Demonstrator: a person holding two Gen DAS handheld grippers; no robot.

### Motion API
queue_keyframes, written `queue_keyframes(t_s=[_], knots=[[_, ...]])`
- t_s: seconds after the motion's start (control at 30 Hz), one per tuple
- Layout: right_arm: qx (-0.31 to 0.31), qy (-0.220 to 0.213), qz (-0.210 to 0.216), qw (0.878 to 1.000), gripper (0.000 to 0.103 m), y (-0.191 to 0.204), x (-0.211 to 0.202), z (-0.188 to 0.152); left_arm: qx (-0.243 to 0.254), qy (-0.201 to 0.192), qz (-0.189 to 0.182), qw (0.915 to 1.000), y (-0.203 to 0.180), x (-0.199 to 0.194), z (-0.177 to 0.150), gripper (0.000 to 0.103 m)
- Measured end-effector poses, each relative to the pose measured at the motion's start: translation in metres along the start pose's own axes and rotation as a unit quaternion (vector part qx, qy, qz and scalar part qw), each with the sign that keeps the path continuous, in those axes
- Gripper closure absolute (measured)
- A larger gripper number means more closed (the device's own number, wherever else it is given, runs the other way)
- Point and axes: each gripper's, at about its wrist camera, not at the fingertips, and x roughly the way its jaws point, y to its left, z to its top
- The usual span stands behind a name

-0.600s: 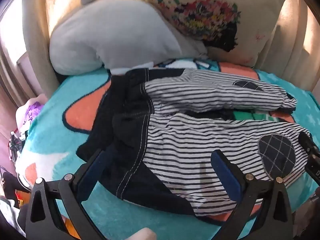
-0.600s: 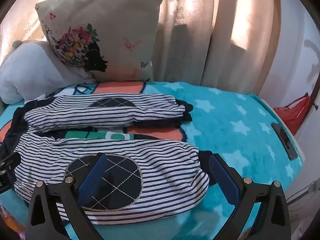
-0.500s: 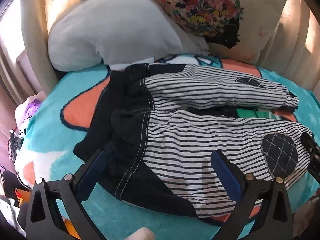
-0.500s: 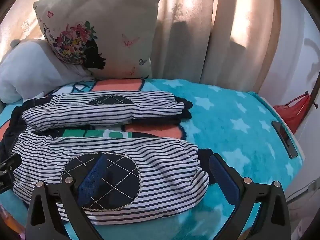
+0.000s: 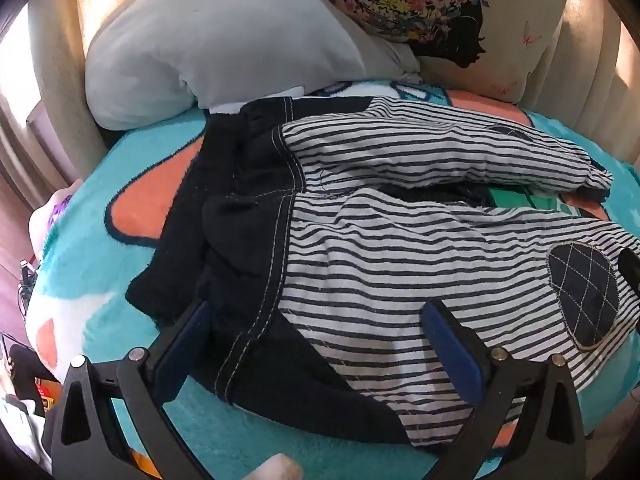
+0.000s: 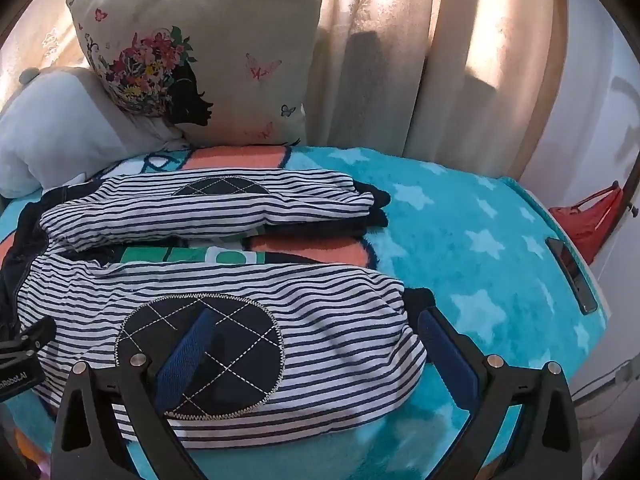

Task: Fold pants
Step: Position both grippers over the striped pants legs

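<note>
Navy-and-white striped pants with a dark waistband and quilted navy knee patches lie spread on a turquoise blanket, legs apart. My left gripper hovers open over the near hip, where dark fabric meets stripes; nothing is between its blue pads. In the right wrist view the same pants run from left to right, cuffs toward the right. My right gripper stands open above the near leg's knee patch and cuff. The left gripper's tip shows at the left edge of that view.
A grey pillow and a floral cushion lean against beige curtains at the back. A dark phone lies near the blanket's right edge, with a red bag beyond it. Clutter sits off the bed at the left.
Both grippers have crept a little closer to the pants and stayed open. The pants have not moved.
</note>
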Motion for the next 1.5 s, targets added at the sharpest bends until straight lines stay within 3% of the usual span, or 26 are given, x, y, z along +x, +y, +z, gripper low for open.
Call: queue_keyframes(t_s=[0.53, 0.77, 1.03, 1.23, 1.5], knots=[[0.001, 0.02, 0.004, 1.0, 0.0, 0.0, 0.008, -0.005, -0.011, 0.004, -0.024, 0.9996, 0.01, -0.002, -0.011, 0.0], [0.0, 0.017, 0.001, 1.0, 0.0, -0.001, 0.007, -0.004, -0.002, 0.011, -0.023, 0.9997, 0.008, 0.0, 0.002, 0.0], [-0.004, 0.014, -0.008, 1.0, 0.0, -0.002, 0.004, -0.004, 0.014, -0.009, -0.013, 0.9998, 0.002, -0.011, 0.001, 0.0], [-0.004, 0.006, -0.013, 1.0, 0.0, -0.003, -0.003, -0.003, 0.024, -0.052, -0.022, 0.9981, -0.001, -0.038, 0.002, 0.0], [-0.007, -0.001, -0.014, 1.0, 0.0, -0.004, -0.01, -0.004, 0.017, -0.063, -0.027, 0.9975, 0.002, -0.052, 0.009, 0.0]])
